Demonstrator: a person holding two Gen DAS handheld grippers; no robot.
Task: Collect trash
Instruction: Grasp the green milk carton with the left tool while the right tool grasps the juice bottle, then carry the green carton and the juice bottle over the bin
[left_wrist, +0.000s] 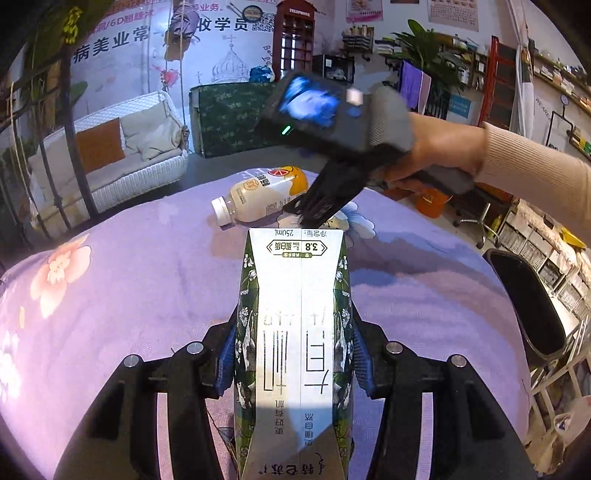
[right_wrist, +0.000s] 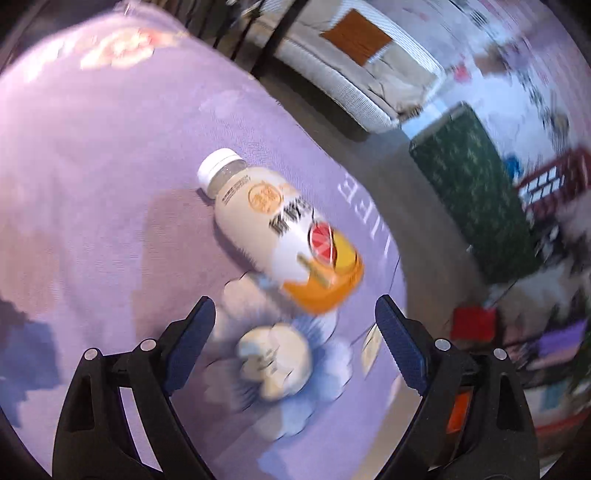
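Observation:
A green and white milk carton (left_wrist: 295, 332) is pinched between the blue pads of my left gripper (left_wrist: 293, 354), which is shut on its sides, above the purple flowered tablecloth (left_wrist: 129, 295). Farther back, a white and orange drink bottle (left_wrist: 258, 197) with a white cap lies on its side on the cloth. My right gripper (left_wrist: 317, 206), held by a person's hand (left_wrist: 443, 147), hovers over the bottle's orange end. In the blurred right wrist view the right gripper (right_wrist: 295, 310) stands open, with the bottle (right_wrist: 280, 232) just ahead of its fingertips and nothing between them.
A black bin (left_wrist: 528, 302) stands beside the table's right edge. Beyond the table's far edge are a white wicker swing seat (left_wrist: 122, 158), a green-covered box (left_wrist: 229, 118) and an orange bucket (left_wrist: 432, 201) on the floor. Shelves line the right wall.

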